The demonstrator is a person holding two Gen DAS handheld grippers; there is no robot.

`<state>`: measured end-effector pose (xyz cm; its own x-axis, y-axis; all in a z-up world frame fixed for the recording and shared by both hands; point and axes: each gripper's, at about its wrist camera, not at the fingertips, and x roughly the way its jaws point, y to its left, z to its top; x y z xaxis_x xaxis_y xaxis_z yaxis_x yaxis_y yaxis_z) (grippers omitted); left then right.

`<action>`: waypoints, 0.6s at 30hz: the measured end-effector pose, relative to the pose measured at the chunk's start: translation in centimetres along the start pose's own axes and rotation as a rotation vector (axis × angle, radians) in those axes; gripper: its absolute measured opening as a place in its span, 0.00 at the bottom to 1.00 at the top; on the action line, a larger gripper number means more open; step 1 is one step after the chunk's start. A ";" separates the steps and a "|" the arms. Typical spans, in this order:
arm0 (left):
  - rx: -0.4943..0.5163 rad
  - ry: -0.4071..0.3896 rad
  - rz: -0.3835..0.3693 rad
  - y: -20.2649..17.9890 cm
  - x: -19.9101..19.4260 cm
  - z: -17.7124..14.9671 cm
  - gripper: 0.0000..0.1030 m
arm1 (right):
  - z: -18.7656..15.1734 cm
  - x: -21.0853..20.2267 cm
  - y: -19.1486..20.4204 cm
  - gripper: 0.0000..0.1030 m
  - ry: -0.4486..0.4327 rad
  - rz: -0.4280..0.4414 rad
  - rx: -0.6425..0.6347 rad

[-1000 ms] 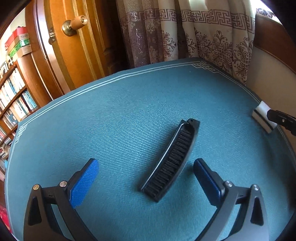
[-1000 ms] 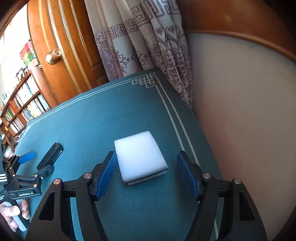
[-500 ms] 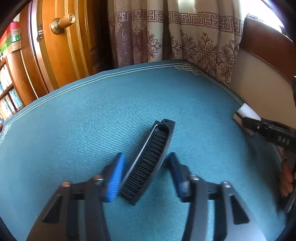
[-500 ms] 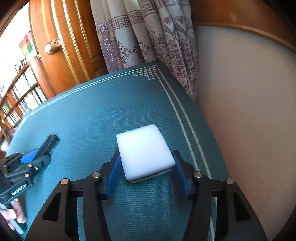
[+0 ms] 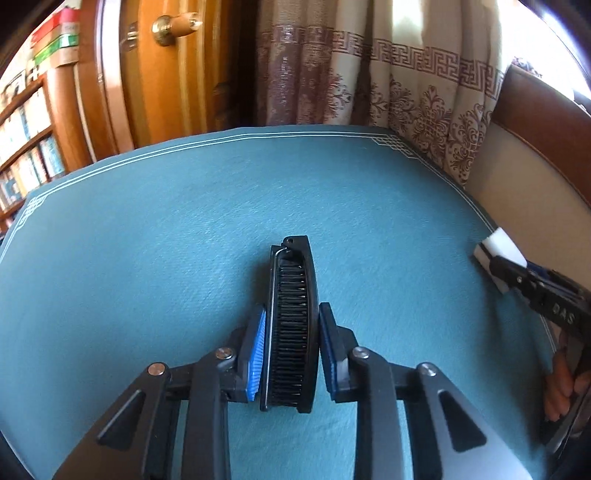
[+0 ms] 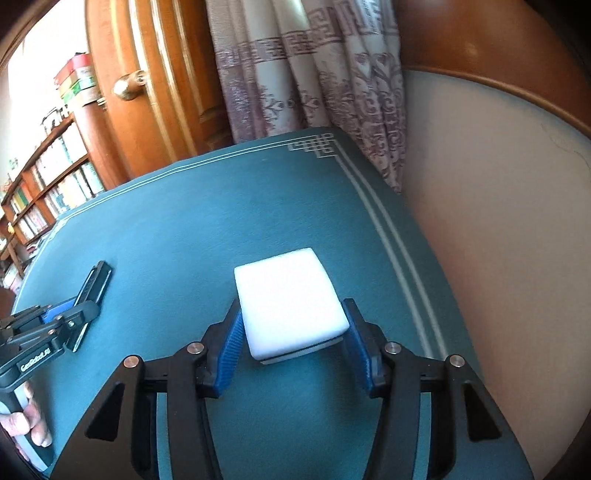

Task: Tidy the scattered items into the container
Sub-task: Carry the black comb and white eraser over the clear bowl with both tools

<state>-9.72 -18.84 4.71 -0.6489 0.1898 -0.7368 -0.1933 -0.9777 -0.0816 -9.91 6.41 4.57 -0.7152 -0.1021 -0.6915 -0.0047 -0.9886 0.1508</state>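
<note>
Left tool [image 5: 290, 354]: closed narrow on black folding brush [image 5: 291, 325], blue pads touching both long sides; curved casing, dense short bristles facing up, lying on teal bench [image 5: 147, 258] mid-surface. Right tool [image 6: 291, 343]: pads pressed against white sponge block [image 6: 290, 299], rectangular, thin darker underlayer, resting near right edge of bench. Beyond far edge: patterned curtain [image 5: 388, 81], wooden door [image 5: 166, 74].

A teal cloth with pale border lines [image 5: 184, 229] covers the surface. Behind it, at upper left of the frame, stands a wooden door [image 5: 173, 74] with a brass knob [image 5: 173, 25], beside bookshelves [image 6: 48, 184] packed with books. Patterned curtains [image 5: 388, 92] hang backlit at top centre, and a cream wall with a dark wooden rail [image 6: 498, 184] fills the right.
</note>
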 end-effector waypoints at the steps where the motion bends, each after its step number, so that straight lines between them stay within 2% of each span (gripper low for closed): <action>1: -0.006 -0.003 0.000 0.2 -0.5 -0.3 0.29 | -0.3 -0.6 0.5 0.53 -0.002 0.011 -0.005; 10: -0.036 -0.047 0.010 1.1 -5.3 -2.7 0.29 | -2.8 -5.0 4.1 0.53 -0.033 0.098 -0.035; 18: -0.079 -0.110 0.032 3.0 -9.9 -4.7 0.29 | -5.4 -7.1 7.0 0.53 -0.024 0.176 -0.044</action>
<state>-0.40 -24.03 8.65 -0.7314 0.1628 -0.6623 -0.1153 -0.9866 -0.1153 -1.04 -0.39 6.73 -0.7186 -0.2714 -0.6403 0.1520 -0.9597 0.2362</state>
